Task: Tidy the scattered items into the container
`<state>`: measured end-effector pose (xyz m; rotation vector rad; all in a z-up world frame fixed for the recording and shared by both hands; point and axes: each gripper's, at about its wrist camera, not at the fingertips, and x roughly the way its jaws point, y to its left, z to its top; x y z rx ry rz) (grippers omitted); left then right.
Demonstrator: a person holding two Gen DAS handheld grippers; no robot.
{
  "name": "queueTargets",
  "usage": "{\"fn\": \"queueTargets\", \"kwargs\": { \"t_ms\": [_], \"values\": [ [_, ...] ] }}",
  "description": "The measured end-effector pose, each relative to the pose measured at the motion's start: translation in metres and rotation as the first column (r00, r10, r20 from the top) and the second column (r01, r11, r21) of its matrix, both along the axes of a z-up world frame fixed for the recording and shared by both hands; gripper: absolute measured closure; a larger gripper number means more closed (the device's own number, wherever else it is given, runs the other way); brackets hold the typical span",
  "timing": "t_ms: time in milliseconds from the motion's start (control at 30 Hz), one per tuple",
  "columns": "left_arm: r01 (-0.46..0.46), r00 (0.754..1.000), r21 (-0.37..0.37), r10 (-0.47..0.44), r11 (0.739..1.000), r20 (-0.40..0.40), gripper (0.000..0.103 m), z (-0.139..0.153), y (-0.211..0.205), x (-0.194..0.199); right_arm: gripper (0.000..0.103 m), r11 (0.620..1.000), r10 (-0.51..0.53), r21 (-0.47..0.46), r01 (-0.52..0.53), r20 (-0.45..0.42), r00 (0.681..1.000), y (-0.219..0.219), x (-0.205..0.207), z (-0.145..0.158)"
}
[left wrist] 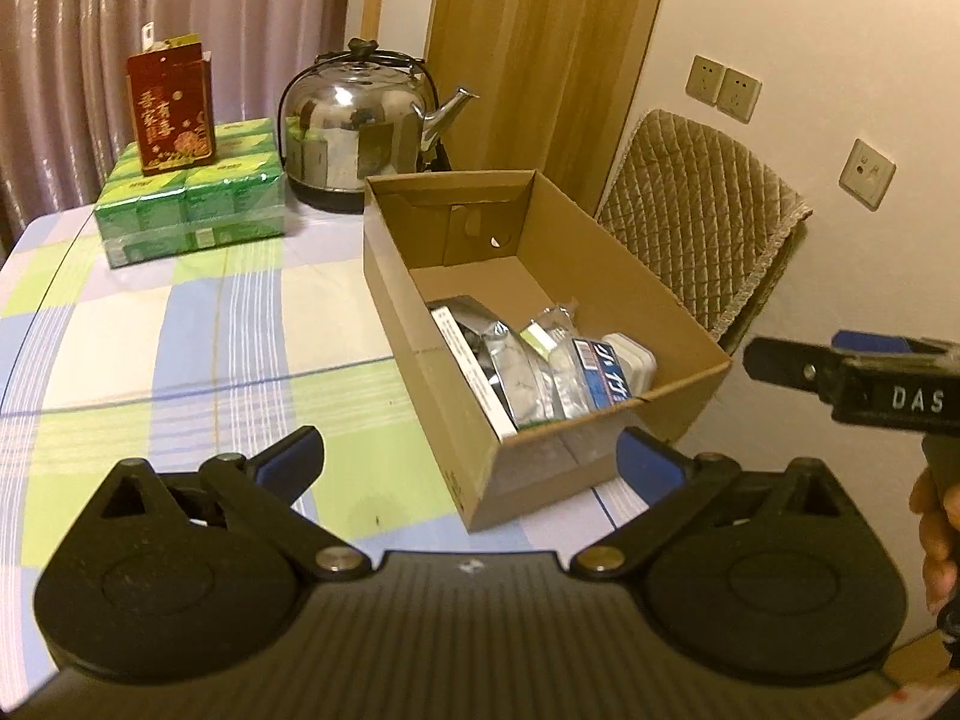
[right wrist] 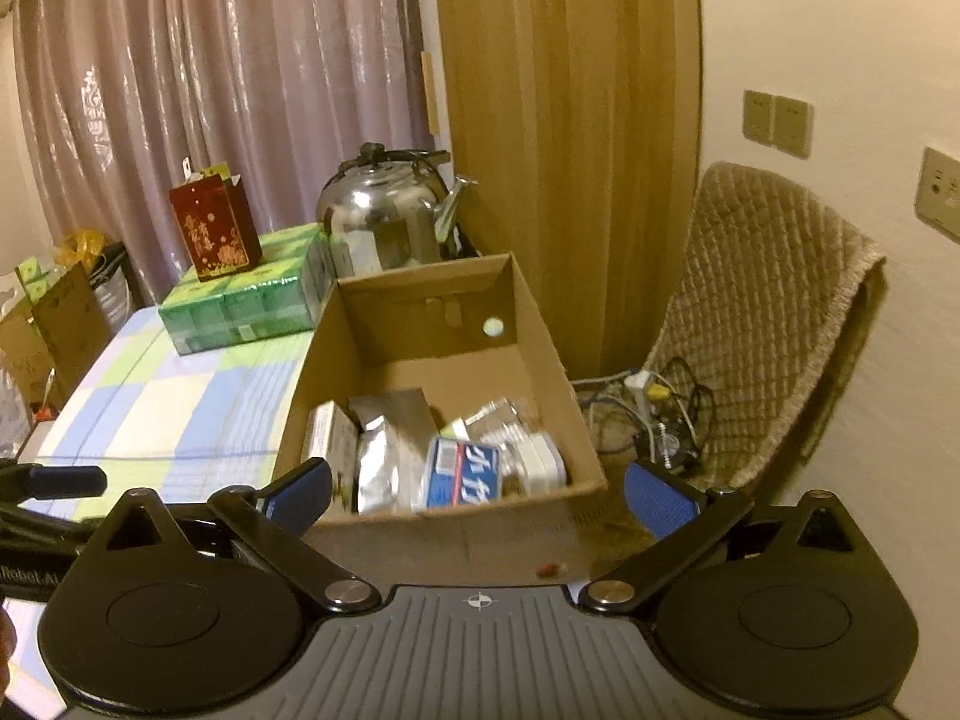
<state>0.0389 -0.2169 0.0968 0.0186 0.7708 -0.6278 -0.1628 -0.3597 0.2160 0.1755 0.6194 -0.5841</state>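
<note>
The cardboard box [left wrist: 600, 252] stands on the bench [left wrist: 180, 330], right of centre in the left wrist view and at centre in the right wrist view. The bench is covered by a checked cloth of blue, green and white. The tidied items lie heaped at the near end of the box: a white carton [left wrist: 474, 369] against the left wall, silver foil packets [left wrist: 519, 372], a blue and white packet [left wrist: 603, 375] and a small white case [left wrist: 630, 357] to the right.

The left gripper [left wrist: 471, 459] fills the bottom of its own view, jaws spread wide with nothing between them, hovering just before the near corner of the box. The right gripper [right wrist: 477, 495] is likewise spread fully and empty, low in its frame, its blue pads either side of the near wall of the box without touching it. In the left view it shows at the right edge, with part of a hand [left wrist: 936, 540] beneath.

In the upper left sit a green pack of tissues [left wrist: 192, 204] with a red box [left wrist: 171, 114] on top, and a steel kettle [left wrist: 360, 126] beside it. A quilted chair [left wrist: 696, 222] stands at the right.
</note>
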Motion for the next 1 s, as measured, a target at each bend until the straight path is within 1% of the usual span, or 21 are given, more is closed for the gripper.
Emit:
{"fn": "queueTargets", "kwargs": {
  "t_ms": [67,233,433,733,1000],
  "values": [
    [-0.004,1.0,-0.002,0.004,1.0,-0.013,0.001,0.003,0.002,-0.007,0.002,1.0,-0.011,0.0,0.011,-0.002,1.0,0.005,-0.009,0.003],
    [-0.049,0.999,0.007,0.049,0.999,-0.025,0.001,0.007,0.006,-0.023,0.002,1.0,-0.023,0.009,0.023,-0.015,1.0,0.018,-0.023,0.009],
    [-0.058,0.998,0.007,0.058,0.998,-0.035,0.001,0.007,0.008,-0.035,0.002,1.0,-0.003,0.001,0.003,-0.048,0.999,0.032,-0.029,0.011],
    [-0.056,0.997,0.003,0.056,0.998,-0.046,0.001,0.004,0.006,-0.041,0.002,1.0,-0.004,0.016,0.005,-0.064,0.998,0.036,-0.035,0.002],
    [-0.053,0.997,0.0,0.053,0.999,-0.051,0.001,0.001,0.005,-0.042,0.002,1.0,0.002,0.016,-0.001,-0.06,0.998,0.038,-0.035,0.003]
  ]
}}
